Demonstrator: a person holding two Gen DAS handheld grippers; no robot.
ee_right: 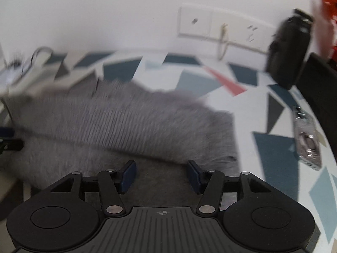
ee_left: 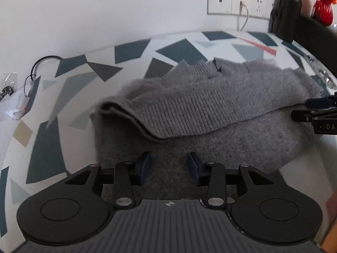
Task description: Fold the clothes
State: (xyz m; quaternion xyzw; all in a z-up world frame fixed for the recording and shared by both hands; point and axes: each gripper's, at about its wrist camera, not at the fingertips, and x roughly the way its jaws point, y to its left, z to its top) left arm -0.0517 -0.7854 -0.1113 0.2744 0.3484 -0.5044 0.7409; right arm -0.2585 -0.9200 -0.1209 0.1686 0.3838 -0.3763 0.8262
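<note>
A grey knitted sweater [ee_left: 210, 109] lies on the patterned table, its ribbed hem folded back over the fuzzy lower layer. My left gripper [ee_left: 169, 165] hovers open over the near edge of the sweater, nothing between its blue pads. The right gripper's fingers [ee_left: 316, 109] show at the right edge of the left wrist view, next to the sweater's right side. In the blurred right wrist view the same sweater [ee_right: 126, 122] fills the middle, and my right gripper [ee_right: 161, 174] is open above its near edge. The left gripper's tip [ee_right: 10, 143] peeks in at the far left.
The tablecloth [ee_left: 63, 97] is white with grey, blue and red shapes. A wall socket panel [ee_left: 238, 1] with a cable is behind. A black object [ee_left: 286, 10] and a red vase [ee_left: 323, 10] stand at back right. Plastic bags and a cable [ee_left: 19, 97] lie left. A shiny metal item [ee_right: 307, 143] lies right.
</note>
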